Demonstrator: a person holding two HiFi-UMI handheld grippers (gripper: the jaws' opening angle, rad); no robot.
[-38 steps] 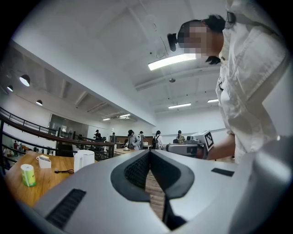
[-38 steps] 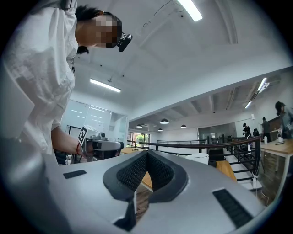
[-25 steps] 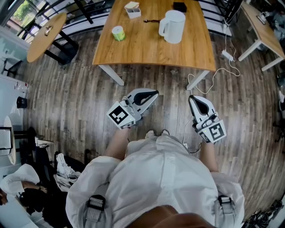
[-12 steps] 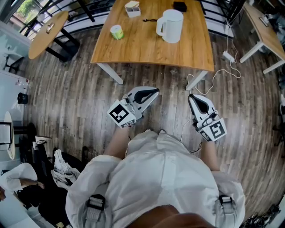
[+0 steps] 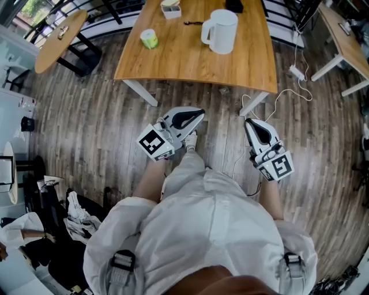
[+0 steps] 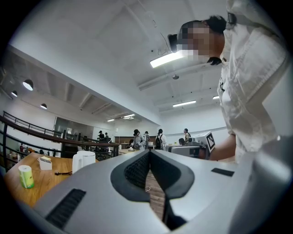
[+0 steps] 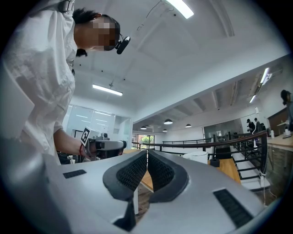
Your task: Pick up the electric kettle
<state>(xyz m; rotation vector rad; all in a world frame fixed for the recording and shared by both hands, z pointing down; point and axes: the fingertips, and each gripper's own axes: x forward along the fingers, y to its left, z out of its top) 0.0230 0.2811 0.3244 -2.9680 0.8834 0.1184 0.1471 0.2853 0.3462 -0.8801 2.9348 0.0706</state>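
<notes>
The white electric kettle point(image 5: 219, 31) stands upright on the wooden table point(image 5: 190, 60), toward its far right part; it also shows small in the left gripper view as the kettle point(image 6: 83, 161) and partly behind a jaw in the right gripper view as the kettle point(image 7: 197, 157). My left gripper point(image 5: 199, 113) is shut and empty, held level over the floor short of the table's near edge. My right gripper point(image 5: 249, 123) is likewise shut with nothing in it, near the table's right front leg. Both are well away from the kettle.
On the table are a green-labelled roll point(image 5: 149, 38), a small white box point(image 5: 170, 8), a dark utensil point(image 5: 192, 23) and a black object point(image 5: 233, 6). A cable and power strip point(image 5: 297, 72) lie on the floor at right. A round side table point(image 5: 57, 40) stands at left.
Both grippers have moved forward toward the table together with the person; the table and kettle sit slightly nearer in the head view. Jaws stay shut.
</notes>
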